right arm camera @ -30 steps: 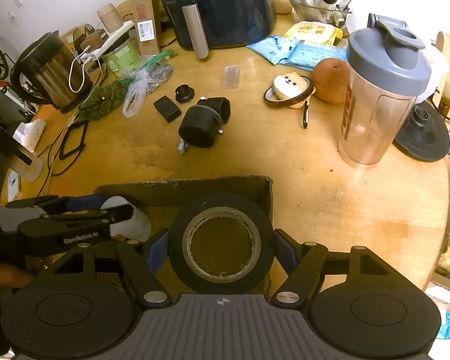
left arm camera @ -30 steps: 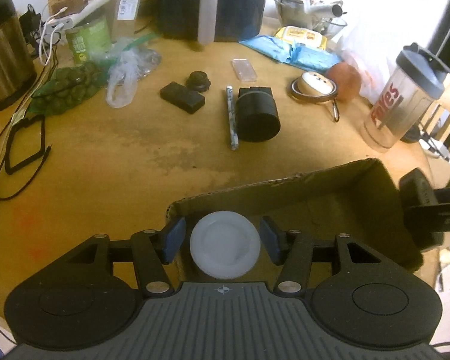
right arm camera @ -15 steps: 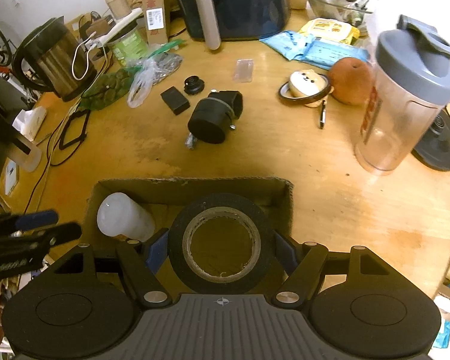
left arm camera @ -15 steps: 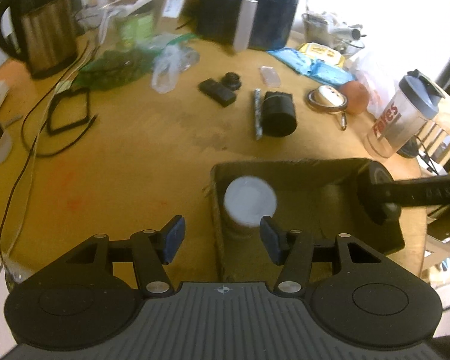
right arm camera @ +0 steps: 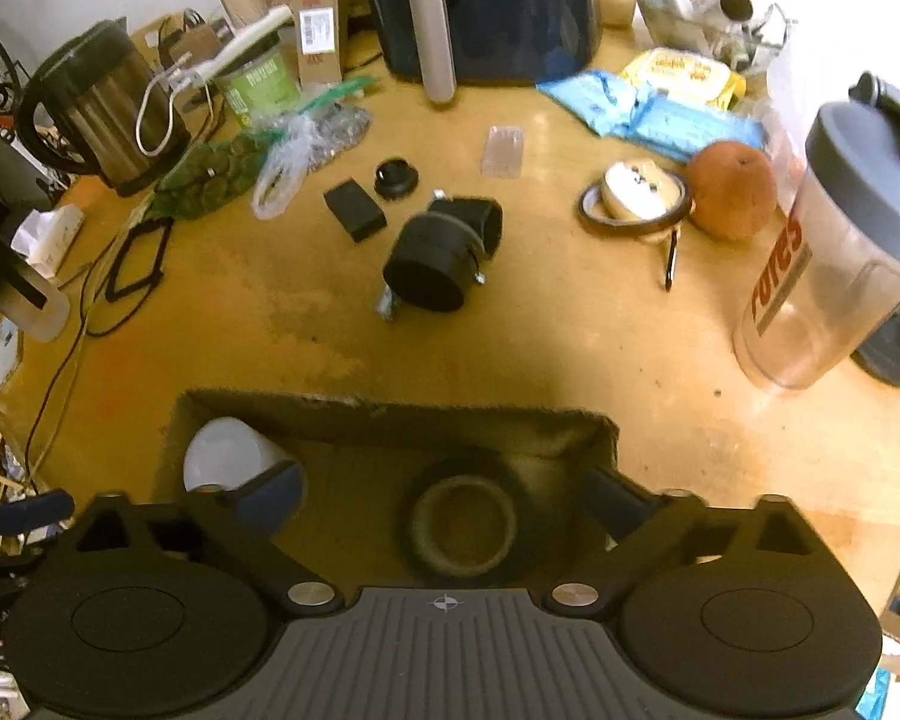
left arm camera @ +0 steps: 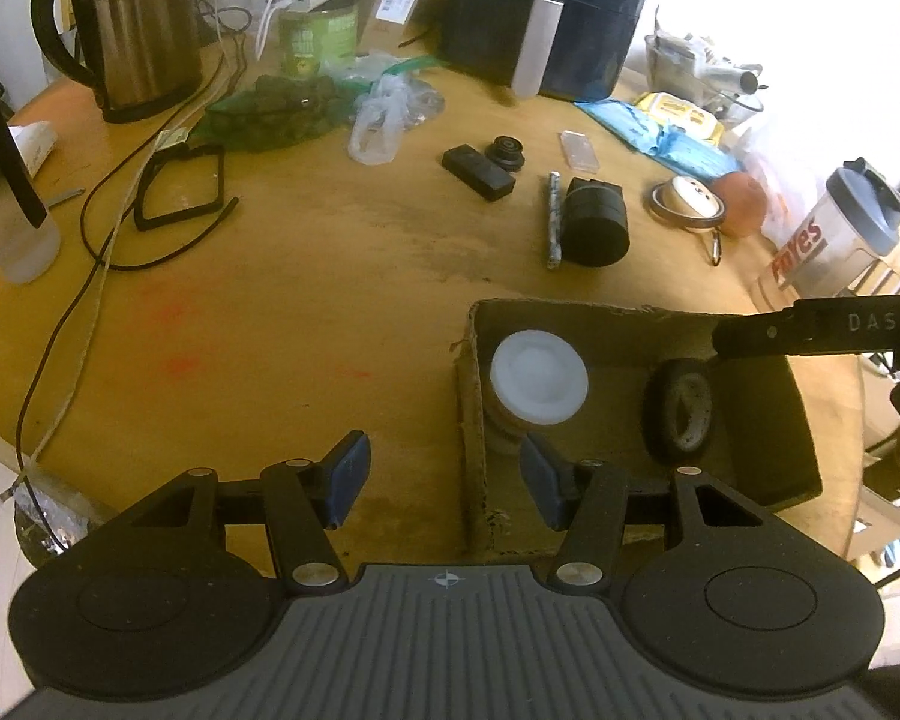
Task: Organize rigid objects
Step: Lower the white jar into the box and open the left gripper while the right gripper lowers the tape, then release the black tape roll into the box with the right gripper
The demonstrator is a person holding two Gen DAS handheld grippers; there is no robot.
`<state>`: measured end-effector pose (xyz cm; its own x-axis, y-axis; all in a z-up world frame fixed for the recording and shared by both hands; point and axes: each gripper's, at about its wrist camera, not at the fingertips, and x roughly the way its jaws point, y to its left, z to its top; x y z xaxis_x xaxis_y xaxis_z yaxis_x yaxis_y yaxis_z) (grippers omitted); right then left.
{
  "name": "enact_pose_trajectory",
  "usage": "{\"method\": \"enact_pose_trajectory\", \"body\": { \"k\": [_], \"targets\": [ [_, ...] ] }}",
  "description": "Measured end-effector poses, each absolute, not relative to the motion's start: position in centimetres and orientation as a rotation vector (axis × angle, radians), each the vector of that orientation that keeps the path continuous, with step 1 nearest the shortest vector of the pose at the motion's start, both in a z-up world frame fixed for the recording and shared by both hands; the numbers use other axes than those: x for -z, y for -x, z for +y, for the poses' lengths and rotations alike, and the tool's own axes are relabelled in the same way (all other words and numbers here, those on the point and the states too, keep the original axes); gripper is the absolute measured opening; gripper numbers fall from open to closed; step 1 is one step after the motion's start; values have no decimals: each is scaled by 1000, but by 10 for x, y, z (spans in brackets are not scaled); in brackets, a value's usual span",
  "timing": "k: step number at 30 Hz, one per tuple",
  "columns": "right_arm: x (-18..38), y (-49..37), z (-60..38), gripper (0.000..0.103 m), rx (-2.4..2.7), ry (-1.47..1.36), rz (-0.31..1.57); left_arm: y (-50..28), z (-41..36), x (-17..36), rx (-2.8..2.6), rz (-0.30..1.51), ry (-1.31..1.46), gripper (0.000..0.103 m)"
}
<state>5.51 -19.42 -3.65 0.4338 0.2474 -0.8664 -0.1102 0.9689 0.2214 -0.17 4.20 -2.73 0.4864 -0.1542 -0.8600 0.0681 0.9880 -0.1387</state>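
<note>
The right gripper (right arm camera: 444, 498) is hanging over the cardboard box (right arm camera: 390, 414) with its jaws spread wide; they have just been opening, and the black tape roll (right arm camera: 465, 525) is lying loose on the box floor between them, touched by neither pad. To this gripper's left, in the box's near-left corner, a white-capped jar (right arm camera: 225, 453) is standing upright, partly hidden behind the left finger.

The left gripper (left arm camera: 444, 477) is hovering at the box's left wall (left arm camera: 471, 420), jaws parted and gripping nothing: one finger is sitting outside the box over the bare wooden table (left arm camera: 306, 312), the other just inside, near the jar (left arm camera: 537, 375). To its right, the tape roll (left arm camera: 681, 408) is leaning on edge against the box's far wall, and the other gripper's dark finger is reaching across above it.

Ahead of both grippers, beyond the box, a black caster wheel (right arm camera: 438, 255) is lying on the table with a small black block (right arm camera: 354, 209) and a black knob (right arm camera: 396, 177) just behind it. Further right, a flat round tin (right arm camera: 633, 198) is touching an orange (right arm camera: 732, 189), and a shaker bottle (right arm camera: 840, 240) is standing close to the right gripper's side. A kettle (left arm camera: 126, 30), loose cables (left arm camera: 120, 198) and an air fryer (left arm camera: 546, 6) are crowding the far edge.
</note>
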Motion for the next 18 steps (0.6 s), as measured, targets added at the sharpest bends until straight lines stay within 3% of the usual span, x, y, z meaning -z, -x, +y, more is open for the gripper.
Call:
{"method": "enact_pose_trajectory", "body": {
  "k": [18],
  "targets": [
    [21,-51,-217,103,-137,-192,1082,-20,13,16,245,1008,10,55]
  ]
}}
